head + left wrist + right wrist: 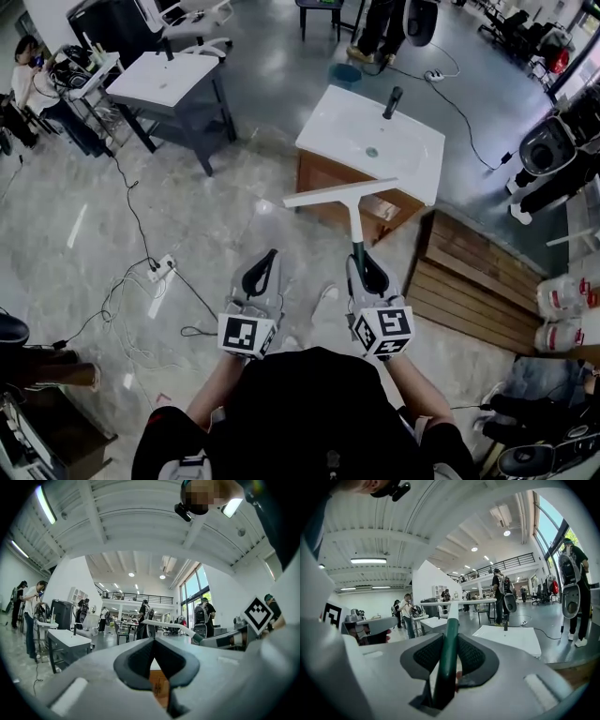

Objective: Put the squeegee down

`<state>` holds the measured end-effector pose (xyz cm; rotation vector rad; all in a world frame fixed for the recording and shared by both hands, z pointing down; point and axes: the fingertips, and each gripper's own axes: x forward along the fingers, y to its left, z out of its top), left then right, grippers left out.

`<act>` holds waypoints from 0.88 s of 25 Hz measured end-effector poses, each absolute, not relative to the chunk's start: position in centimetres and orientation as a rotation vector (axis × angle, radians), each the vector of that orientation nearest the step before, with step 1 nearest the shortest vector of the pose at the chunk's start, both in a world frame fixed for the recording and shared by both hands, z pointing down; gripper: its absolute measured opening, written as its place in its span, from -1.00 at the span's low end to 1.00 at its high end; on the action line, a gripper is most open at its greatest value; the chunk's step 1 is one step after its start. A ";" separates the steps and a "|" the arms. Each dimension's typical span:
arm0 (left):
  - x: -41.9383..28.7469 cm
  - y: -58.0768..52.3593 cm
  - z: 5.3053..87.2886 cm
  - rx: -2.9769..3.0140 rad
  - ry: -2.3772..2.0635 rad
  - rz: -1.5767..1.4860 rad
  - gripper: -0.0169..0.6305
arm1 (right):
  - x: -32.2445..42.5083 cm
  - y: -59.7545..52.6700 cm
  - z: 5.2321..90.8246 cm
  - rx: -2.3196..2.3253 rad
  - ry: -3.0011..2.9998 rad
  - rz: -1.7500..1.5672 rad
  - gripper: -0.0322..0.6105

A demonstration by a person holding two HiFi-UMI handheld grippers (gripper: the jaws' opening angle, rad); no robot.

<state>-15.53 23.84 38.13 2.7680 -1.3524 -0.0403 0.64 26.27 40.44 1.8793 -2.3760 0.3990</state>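
Observation:
The squeegee (349,202) has a white blade, a white neck and a dark green handle (448,641). My right gripper (362,265) is shut on that handle and holds the tool pointing forward, blade across and level in mid-air. The blade hangs just short of the near edge of a white sink top (412,155) on a wooden cabinet. My left gripper (265,262) is beside it to the left, its jaws shut with nothing between them. In the left gripper view the squeegee (171,626) and right gripper (232,639) show at the right.
A black faucet (393,101) stands at the sink's far edge. A grey table with a white top (173,80) is at the back left. Cables and a power strip (161,270) lie on the floor. Wooden steps (473,281) are at the right; people stand beyond.

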 end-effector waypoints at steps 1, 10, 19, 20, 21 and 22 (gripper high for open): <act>-15.3 23.1 38.3 2.762 -1.360 -0.038 -0.94 | 0.8 25.4 40.7 1.866 -2.381 0.403 -0.59; -10.9 15.9 39.3 2.713 -1.419 0.017 -0.94 | 4.1 16.9 42.9 1.741 -2.410 0.462 -0.59; -6.3 9.1 38.8 2.656 -1.551 0.002 -0.94 | 9.4 9.1 43.4 1.635 -2.452 0.444 -0.59; -6.0 8.6 38.8 2.647 -1.569 -0.003 -0.94 | 9.9 8.4 43.6 1.622 -2.454 0.442 -0.59; -5.6 8.1 38.8 2.637 -1.586 -0.004 -0.94 | 10.3 7.7 43.8 1.611 -2.455 0.441 -0.59; -5.4 7.7 38.9 2.627 -1.598 -0.002 -0.94 | 10.6 7.0 43.9 1.603 -2.455 0.445 -0.59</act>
